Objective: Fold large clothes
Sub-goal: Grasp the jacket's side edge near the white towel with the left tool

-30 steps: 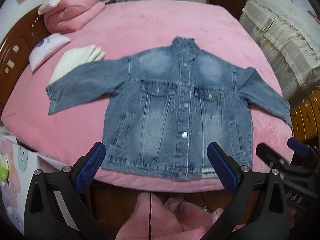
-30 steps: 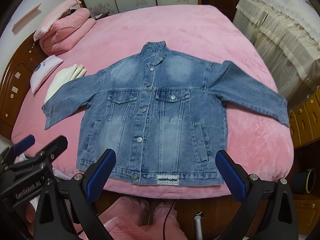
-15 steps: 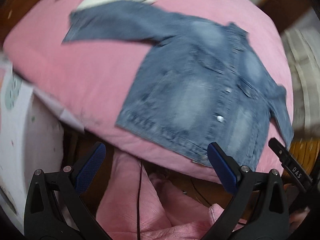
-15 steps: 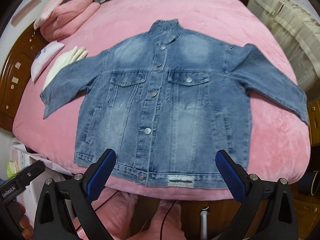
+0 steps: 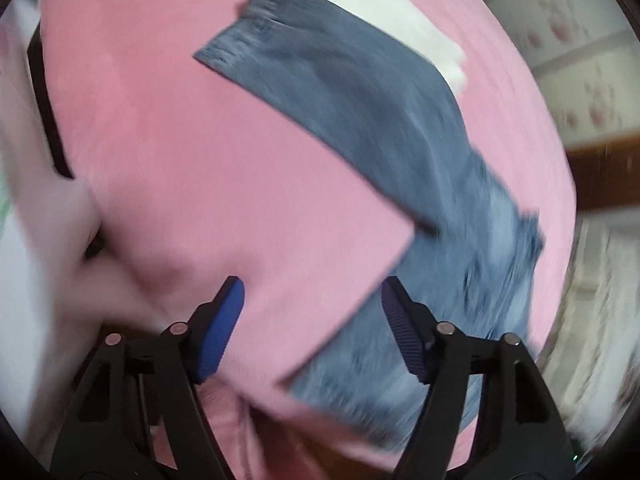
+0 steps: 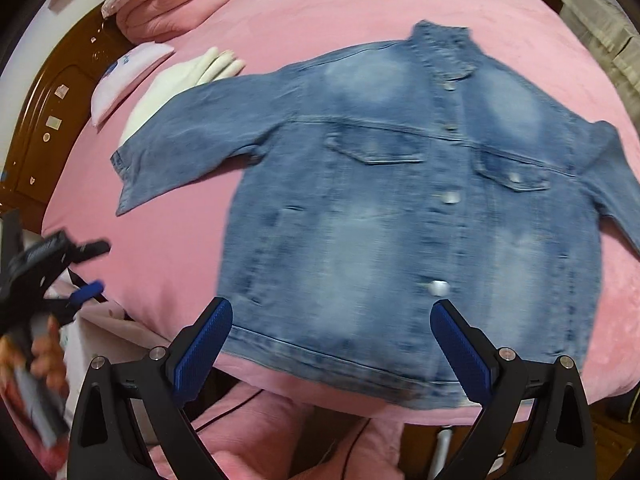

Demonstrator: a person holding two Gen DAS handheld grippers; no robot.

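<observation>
A denim jacket (image 6: 400,208) lies spread flat, front up and buttoned, on the pink bed (image 6: 320,20), its hem at the near edge. The right tongs (image 6: 330,348) hang wide open over that hem, gripping nothing. The left tongs (image 5: 312,328), open and empty, hover beside the jacket's sleeve (image 5: 340,92), which overlaps a white cloth (image 5: 400,28).

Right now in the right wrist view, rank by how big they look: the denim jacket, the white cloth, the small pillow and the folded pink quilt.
1. Denim jacket, by far the largest.
2. Folded pink quilt.
3. White cloth and small pillow look about alike; the jacket sleeve hides part of the cloth, so I won't rank them.
</observation>
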